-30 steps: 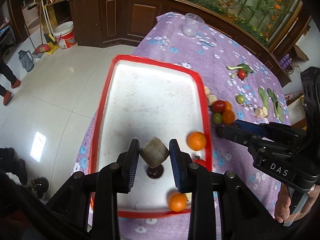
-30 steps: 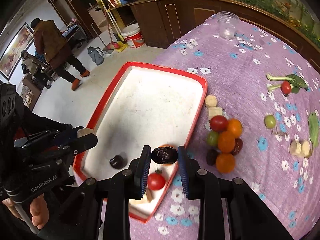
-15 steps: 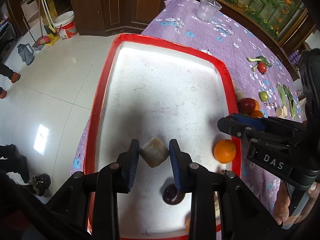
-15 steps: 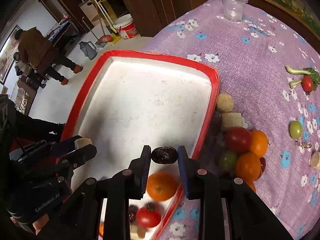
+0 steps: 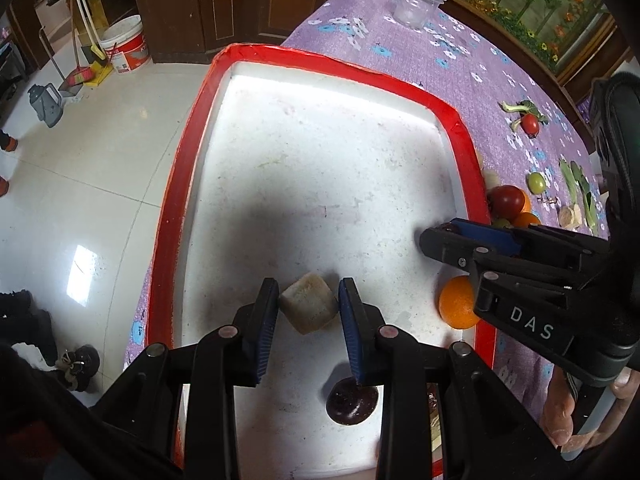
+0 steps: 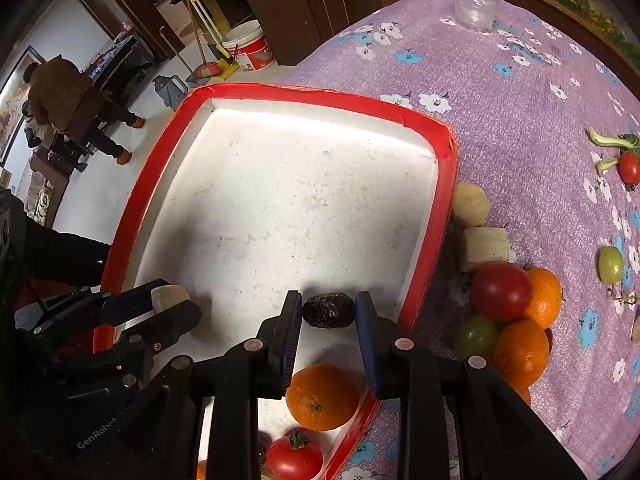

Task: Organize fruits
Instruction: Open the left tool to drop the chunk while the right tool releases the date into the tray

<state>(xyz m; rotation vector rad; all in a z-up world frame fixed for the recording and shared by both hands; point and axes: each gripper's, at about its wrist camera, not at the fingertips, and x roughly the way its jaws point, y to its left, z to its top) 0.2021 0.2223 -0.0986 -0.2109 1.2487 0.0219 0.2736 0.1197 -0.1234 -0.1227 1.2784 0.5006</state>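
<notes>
Left gripper clamped on a tan block over the red-rimmed white tray.

Block sits tilted between the blue pads, low centre of frame. A dark round fruit lies on the tray floor below it; an orange rests at the tray's right wall, partly covered by the right gripper entering from the right edge. On the purple floral cloth, a clear cup stands upper right.
</notes>
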